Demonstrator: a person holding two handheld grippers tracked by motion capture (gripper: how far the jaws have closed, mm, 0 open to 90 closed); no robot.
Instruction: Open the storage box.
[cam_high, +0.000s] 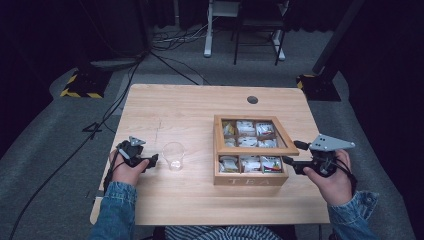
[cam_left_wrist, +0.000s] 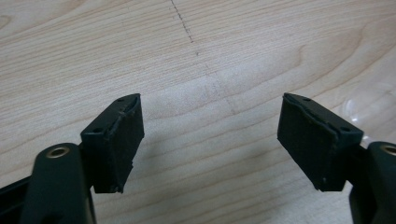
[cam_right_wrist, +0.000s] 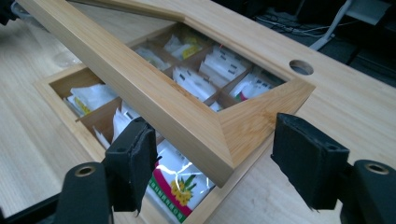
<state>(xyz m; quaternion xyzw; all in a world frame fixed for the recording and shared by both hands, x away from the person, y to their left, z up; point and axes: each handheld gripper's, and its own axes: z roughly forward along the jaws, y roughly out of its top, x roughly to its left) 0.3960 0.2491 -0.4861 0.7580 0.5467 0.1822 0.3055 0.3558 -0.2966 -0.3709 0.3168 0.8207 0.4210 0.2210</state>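
Observation:
A wooden tea box (cam_high: 250, 180) marked TEA stands right of the table's middle, with several tea bags (cam_right_wrist: 180, 186) in its compartments. Its framed lid (cam_right_wrist: 187, 112) is tilted up at the front, hinged at the back. My right gripper (cam_right_wrist: 210, 154) straddles the lid's front right corner, pads against its two edges, holding it raised; it shows at the box's right side (cam_high: 295, 154) in the high view. A clear glass (cam_high: 173, 156) stands left of the box. My left gripper (cam_left_wrist: 210, 135) is open over bare wood, just left of the glass (cam_left_wrist: 369, 107), nothing between its jaws.
The wooden table (cam_high: 200, 105) has a round cable hole (cam_high: 252, 99) at the back. Bare wood lies behind and in front of the glass and box. Cables and stand feet lie on the grey floor beyond the table's far edge.

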